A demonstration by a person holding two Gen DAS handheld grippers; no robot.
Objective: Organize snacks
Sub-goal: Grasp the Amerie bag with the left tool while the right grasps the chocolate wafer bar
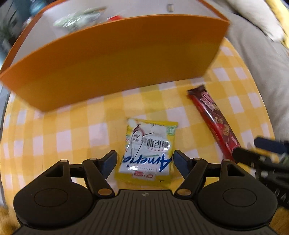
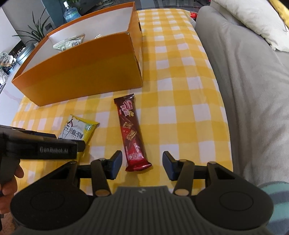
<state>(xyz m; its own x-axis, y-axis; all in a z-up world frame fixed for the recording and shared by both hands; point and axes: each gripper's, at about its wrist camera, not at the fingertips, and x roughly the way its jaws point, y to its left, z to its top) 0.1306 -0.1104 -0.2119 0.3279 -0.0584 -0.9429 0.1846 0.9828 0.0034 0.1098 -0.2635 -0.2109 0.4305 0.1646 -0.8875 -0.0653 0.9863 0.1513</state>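
Progress: partly done, by my reading. At least one clear-wrapped snack pack already lies inside the orange box; two snacks remain outside it on the yellow checked cloth.
Yellow packet: flat on the cloth, in front of the orange box's near wall and well apart from it.
Red bar: flat on the cloth, in front of the box's near right corner, its far end pointing toward that corner; lies beside the yellow packet, not touching it.
Left hand-held gripper: fingers spread wide, one on each side of the yellow packet's near half; holding nothing. Contact with the wrapper cannot be judged.
Right hand-held gripper: fingers apart, straddling the near end of the red bar; nothing gripped, no visible contact.
Remaining: both loose snacks need grasping and moving into the box, as I judge it.
Hidden: box floor mostly blocked by its near wall; a full count of the contents is not possible. A red item shows just above the wall in the left wrist view, too blurred to identify.
Unclear: left wrist view is motion-blurred, so packet print is only partly readable. A small red object at the cloth's far edge, beyond the box, is too small to name.
Cut off: grey sofa right of the box runs out of frame.
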